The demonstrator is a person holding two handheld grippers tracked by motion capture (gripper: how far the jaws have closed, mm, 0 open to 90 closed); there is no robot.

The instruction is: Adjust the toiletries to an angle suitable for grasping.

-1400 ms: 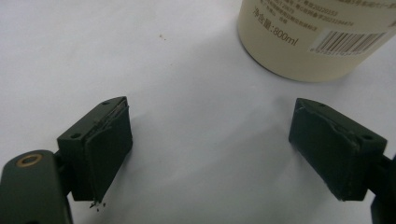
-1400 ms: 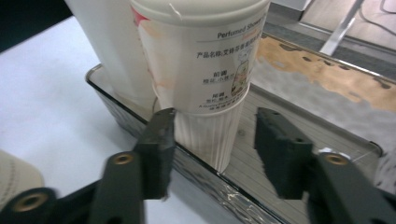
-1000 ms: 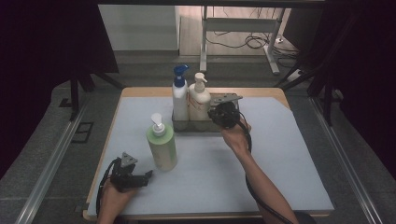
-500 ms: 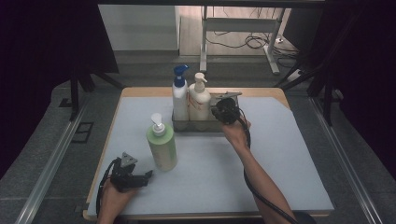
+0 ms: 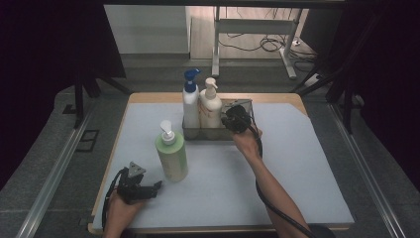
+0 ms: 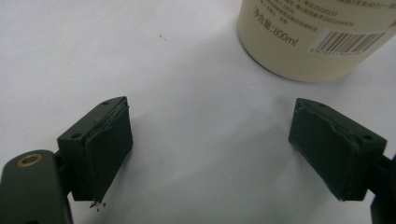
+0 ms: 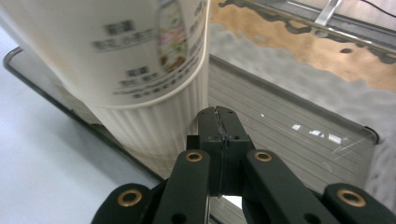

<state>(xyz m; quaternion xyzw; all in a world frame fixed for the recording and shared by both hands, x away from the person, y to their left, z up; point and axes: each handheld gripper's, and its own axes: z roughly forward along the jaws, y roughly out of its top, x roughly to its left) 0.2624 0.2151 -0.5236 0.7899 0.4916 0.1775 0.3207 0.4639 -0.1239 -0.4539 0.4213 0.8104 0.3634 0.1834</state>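
Note:
A metal tray point(image 5: 245, 105) at the back middle of the white mat holds a white bottle with a blue pump point(image 5: 190, 104) and a cream pump bottle point(image 5: 212, 106). My right gripper point(image 5: 234, 121) reaches over the tray's front rim just right of the cream bottle point(image 7: 140, 70). In the right gripper view its jaws point(image 7: 219, 119) are pressed together with nothing visible between them, above the ribbed tray floor point(image 7: 289, 135). A green pump bottle point(image 5: 172, 153) stands on the mat. My left gripper point(image 5: 156, 187) rests near the front left, open, with the bottle's base point(image 6: 317, 42) just beyond its empty jaws.
The white mat point(image 5: 297, 163) covers most of the wooden table point(image 5: 277, 97). Metal rails run along both sides of the table. A desk frame and cables lie on the floor behind it.
My right gripper has sunk slightly toward the tray beside the cream bottle. The left gripper and the bottles have not moved.

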